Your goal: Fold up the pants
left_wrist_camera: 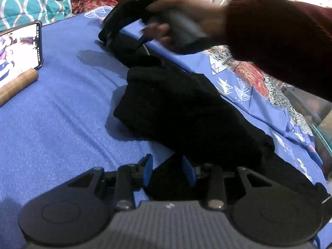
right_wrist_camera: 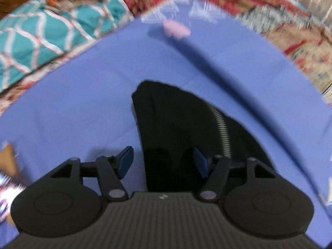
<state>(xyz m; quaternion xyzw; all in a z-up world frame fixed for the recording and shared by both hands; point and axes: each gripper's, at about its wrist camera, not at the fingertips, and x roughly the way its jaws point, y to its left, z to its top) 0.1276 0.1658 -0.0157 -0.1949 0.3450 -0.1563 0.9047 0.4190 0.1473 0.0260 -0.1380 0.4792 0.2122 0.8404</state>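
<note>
Black pants point(left_wrist_camera: 176, 108), partly folded on blue bed sheet point(left_wrist_camera: 51, 114), centre to 2 o'clock; left gripper point(left_wrist_camera: 168, 171) and right gripper point(right_wrist_camera: 164, 162) both spread wide, empty; next judged: grasp an end, fold over.

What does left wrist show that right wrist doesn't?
Left wrist only: a phone with its screen lit, a wooden roller beside it, and the person's right hand in a maroon sleeve gripping the other tool. Right wrist only: a small pink object on the sheet, blurred. Both: the black pants with a zipper on the blue sheet, the teal patterned blanket, and open tongs.
</note>
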